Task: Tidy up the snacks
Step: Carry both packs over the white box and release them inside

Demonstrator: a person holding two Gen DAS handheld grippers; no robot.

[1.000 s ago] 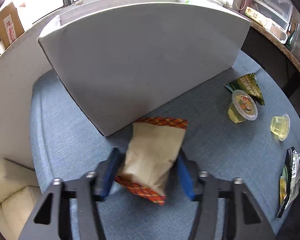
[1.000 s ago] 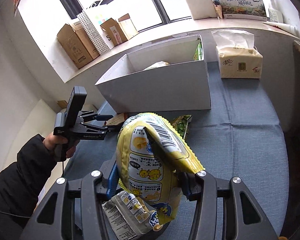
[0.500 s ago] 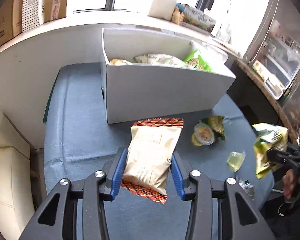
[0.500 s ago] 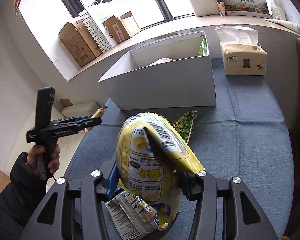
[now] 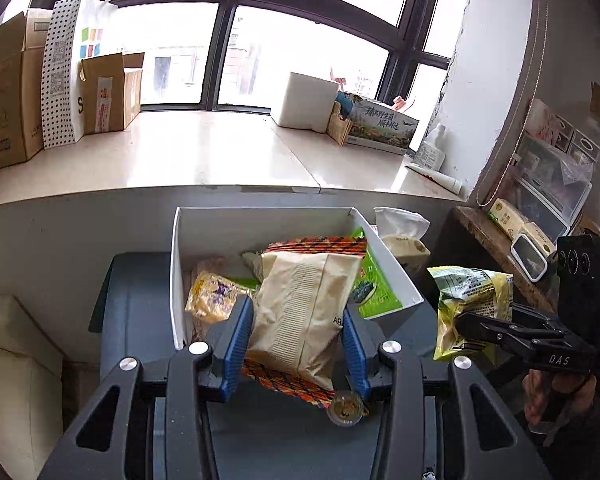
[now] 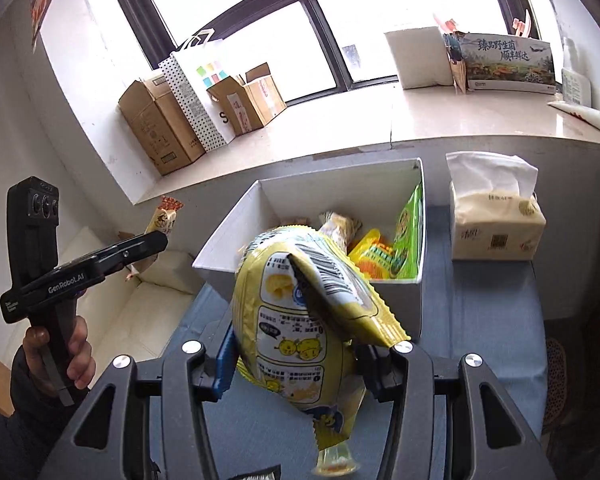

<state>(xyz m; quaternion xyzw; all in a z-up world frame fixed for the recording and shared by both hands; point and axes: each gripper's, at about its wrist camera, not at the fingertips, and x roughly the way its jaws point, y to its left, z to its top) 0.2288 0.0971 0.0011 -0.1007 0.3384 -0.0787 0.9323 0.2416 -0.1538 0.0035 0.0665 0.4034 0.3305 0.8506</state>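
Note:
My left gripper (image 5: pixel 295 336) is shut on a beige snack bag with orange patterned ends (image 5: pixel 300 312), held in the air in front of the white box (image 5: pixel 174 280). The box holds several snack packs, among them a green one (image 5: pixel 374 284) and a yellow one (image 5: pixel 211 294). My right gripper (image 6: pixel 295 354) is shut on a yellow chip bag (image 6: pixel 300 320), held above the blue table near the box (image 6: pixel 404 304). In the left wrist view the right gripper shows at the right with that yellow bag (image 5: pixel 468 304). In the right wrist view the left gripper (image 6: pixel 155 240) shows at the left.
A tissue pack (image 6: pixel 496 224) stands on the blue table (image 6: pixel 492 320) right of the box. A jelly cup (image 5: pixel 344 410) lies below the left gripper, another (image 6: pixel 334 462) below the right. Cardboard boxes (image 6: pixel 159 128) and a dotted paper bag (image 6: pixel 195 96) stand on the window ledge.
Both grippers have risen with their bags and now look down into the open box from its front. The left gripper has lifted the beige bag off the table.

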